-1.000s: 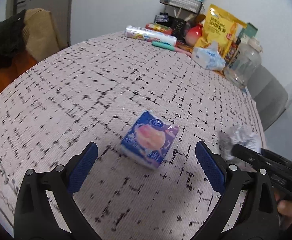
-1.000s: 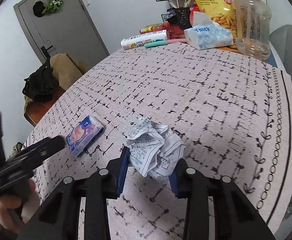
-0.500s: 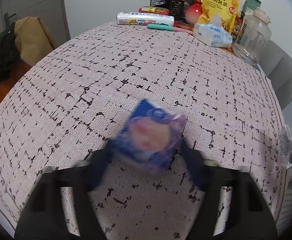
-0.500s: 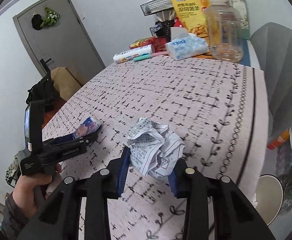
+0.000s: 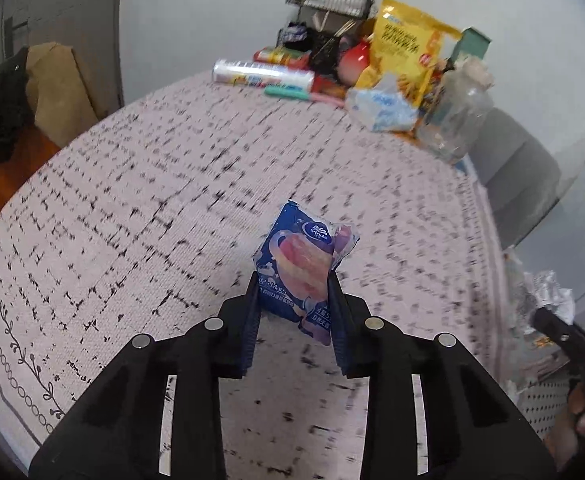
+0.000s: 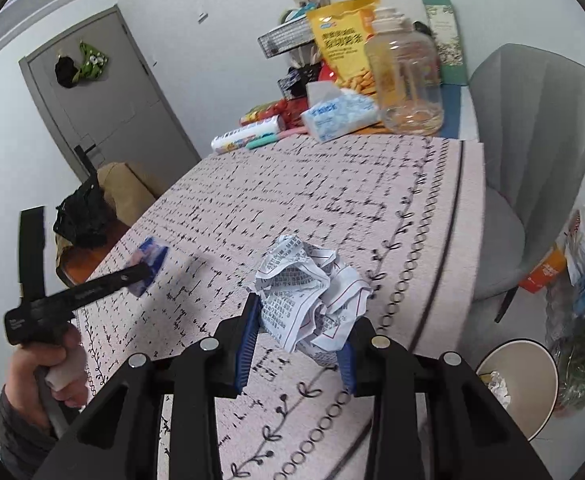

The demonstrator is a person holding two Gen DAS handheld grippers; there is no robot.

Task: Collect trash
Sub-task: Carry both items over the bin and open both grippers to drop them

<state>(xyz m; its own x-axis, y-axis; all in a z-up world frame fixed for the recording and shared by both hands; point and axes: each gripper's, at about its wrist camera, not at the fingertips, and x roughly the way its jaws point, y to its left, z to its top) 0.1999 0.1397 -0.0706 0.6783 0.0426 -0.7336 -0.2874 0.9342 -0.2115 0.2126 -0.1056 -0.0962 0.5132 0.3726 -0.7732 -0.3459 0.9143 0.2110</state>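
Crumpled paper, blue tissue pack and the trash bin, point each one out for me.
crumpled paper [image 6: 312,292], right wrist view, middle of the wad.
blue tissue pack [image 5: 302,264], left wrist view, printed front face.
trash bin [image 6: 548,364], right wrist view, right rim.

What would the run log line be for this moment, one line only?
left tongs: closing on blue tissue pack | right tongs: clamped on crumpled paper | bin: on floor beside table

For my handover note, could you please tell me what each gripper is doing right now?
Left gripper: closing on the blue tissue packet.
Right gripper: shut on the crumpled paper.
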